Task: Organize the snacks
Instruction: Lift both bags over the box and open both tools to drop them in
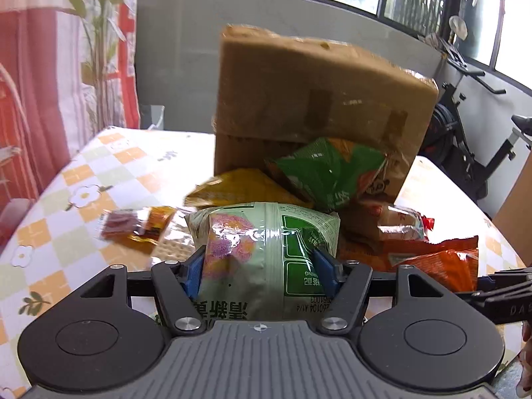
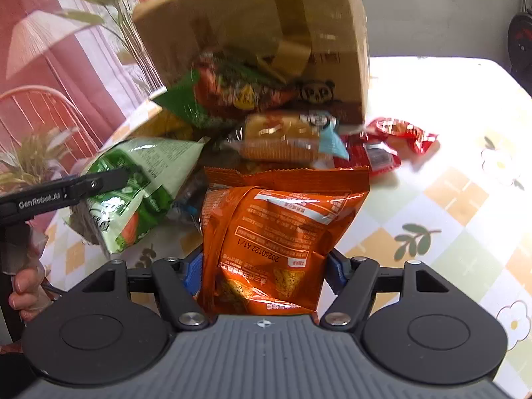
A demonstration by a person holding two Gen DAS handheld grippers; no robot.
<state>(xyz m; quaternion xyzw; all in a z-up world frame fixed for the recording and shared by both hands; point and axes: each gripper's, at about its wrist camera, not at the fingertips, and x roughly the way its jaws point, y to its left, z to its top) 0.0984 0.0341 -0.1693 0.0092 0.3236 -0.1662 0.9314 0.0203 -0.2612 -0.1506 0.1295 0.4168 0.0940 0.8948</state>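
My left gripper (image 1: 257, 267) is shut on a pale green snack bag (image 1: 262, 249), which also shows in the right wrist view (image 2: 133, 193). My right gripper (image 2: 266, 269) is shut on an orange chip bag (image 2: 282, 232), seen at the right in the left wrist view (image 1: 442, 259). A cardboard box (image 1: 319, 99) lies tipped on its side behind the pile, its open mouth (image 2: 252, 33) facing the snacks. A dark green bag (image 1: 326, 173), a yellow bag (image 1: 239, 186) and a wrapped bread (image 2: 282, 139) spill from it.
The table wears a checked flower cloth (image 1: 83, 196). A small brown sachet (image 1: 133, 226) lies left of the pile. Red packets (image 2: 399, 136) lie right of the box. A curtain and a plant (image 1: 96, 33) stand at left, an exercise bike (image 1: 465, 133) at right.
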